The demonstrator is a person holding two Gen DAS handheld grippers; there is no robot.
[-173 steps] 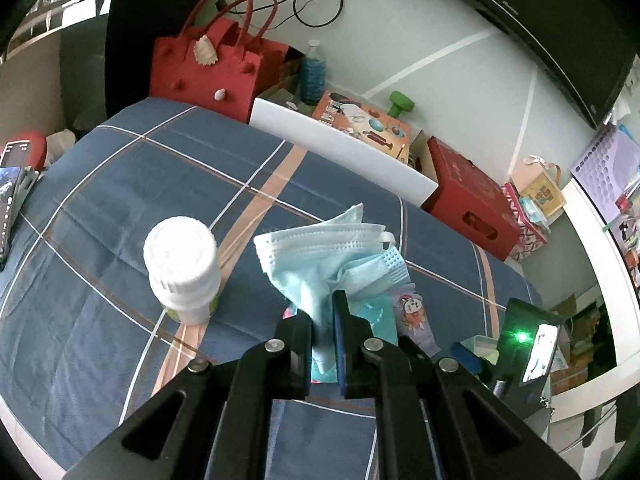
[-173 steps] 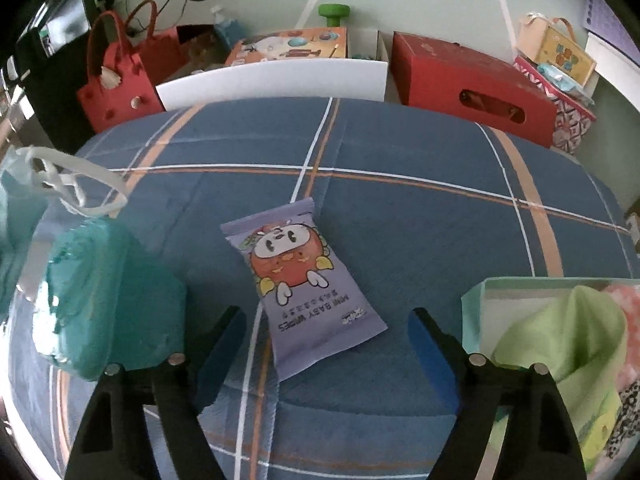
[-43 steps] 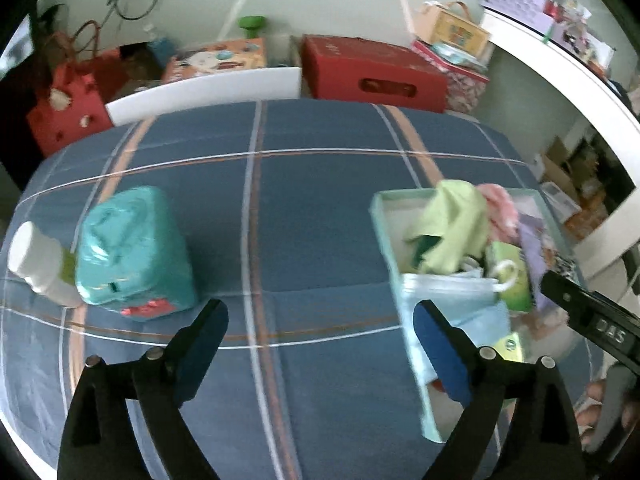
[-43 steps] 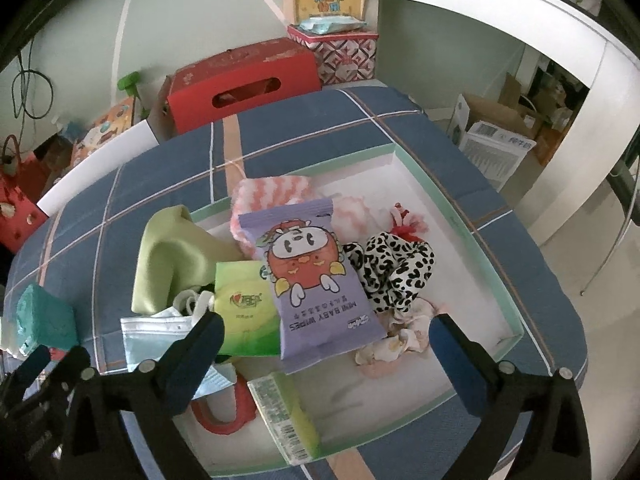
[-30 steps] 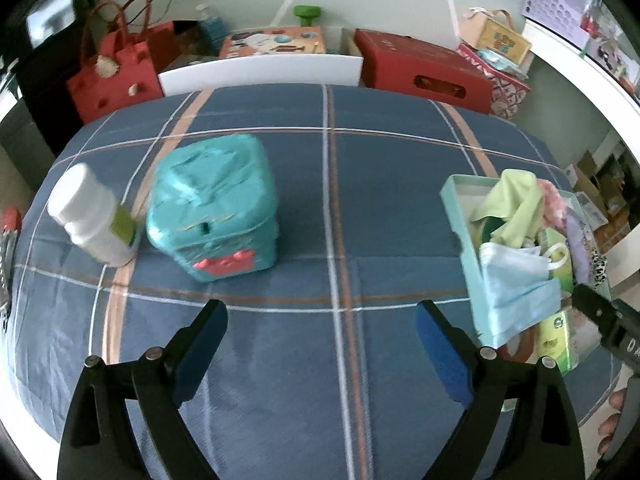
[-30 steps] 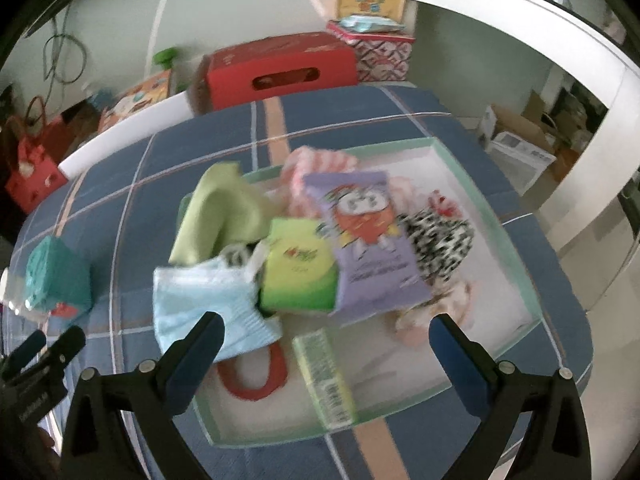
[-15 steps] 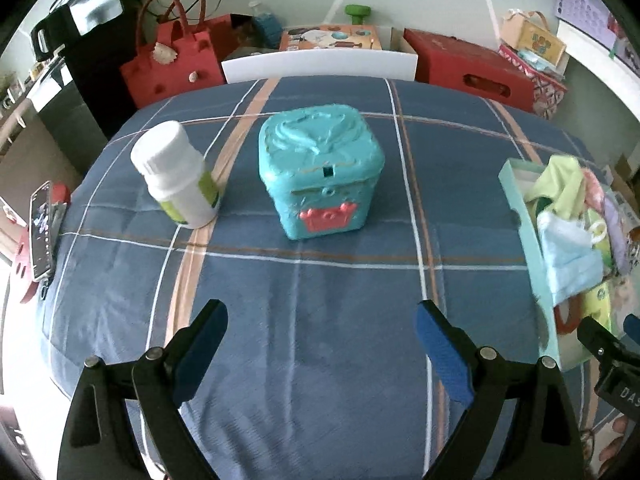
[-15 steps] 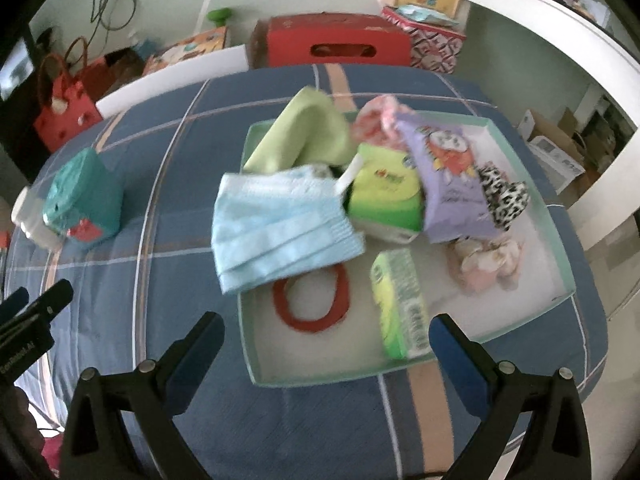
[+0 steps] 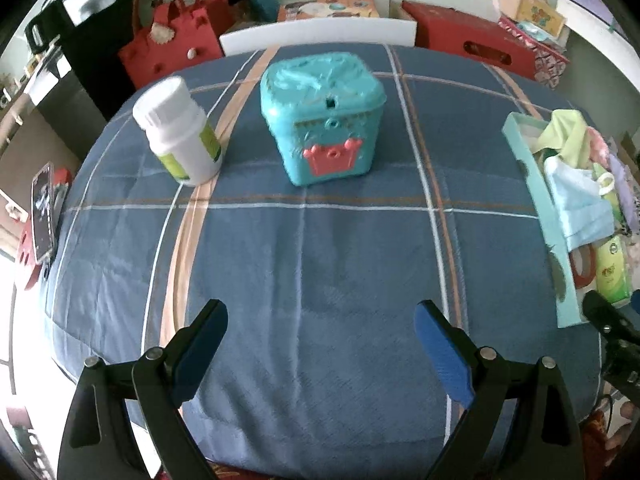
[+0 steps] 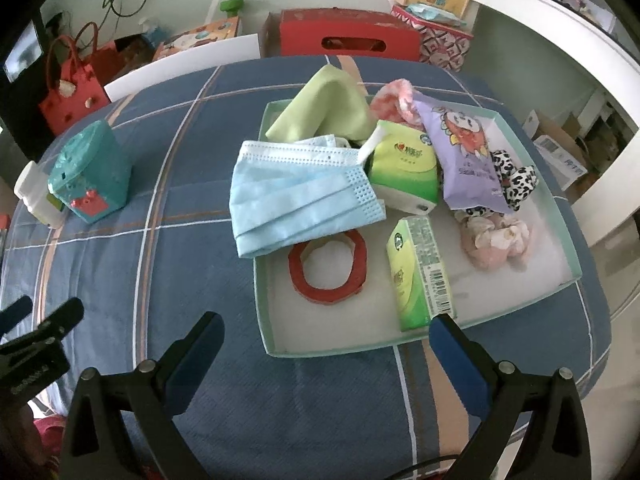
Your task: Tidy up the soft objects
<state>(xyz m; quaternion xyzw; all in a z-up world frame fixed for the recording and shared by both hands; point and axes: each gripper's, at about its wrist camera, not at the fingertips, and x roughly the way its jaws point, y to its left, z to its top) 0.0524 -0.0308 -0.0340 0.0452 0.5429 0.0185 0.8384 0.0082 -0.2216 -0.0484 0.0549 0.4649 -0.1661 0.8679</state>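
Observation:
A pale green tray (image 10: 262,312) on the plaid blue cloth holds the soft things: a blue face mask (image 10: 296,192) hanging over its left rim, a lime cloth (image 10: 324,110), a purple wipes pack (image 10: 464,152), green tissue packs (image 10: 404,164), spotted and pink scrunchies (image 10: 496,236) and a red ring (image 10: 328,266). My right gripper (image 10: 326,354) is open and empty, above the tray's near edge. My left gripper (image 9: 320,344) is open and empty, above bare cloth. The tray (image 9: 540,208) shows at the right in the left wrist view.
A teal toy chest (image 9: 324,116) and a white pill bottle (image 9: 178,134) stand on the cloth to the tray's left. Red boxes (image 10: 348,36), a red bag (image 9: 176,40) and a white board lie beyond the far edge. A phone (image 9: 42,208) sits at left.
Both grippers have drawn back and up from the table. The mask went from my left gripper into the tray, and the purple wipes pack from the cloth into the tray.

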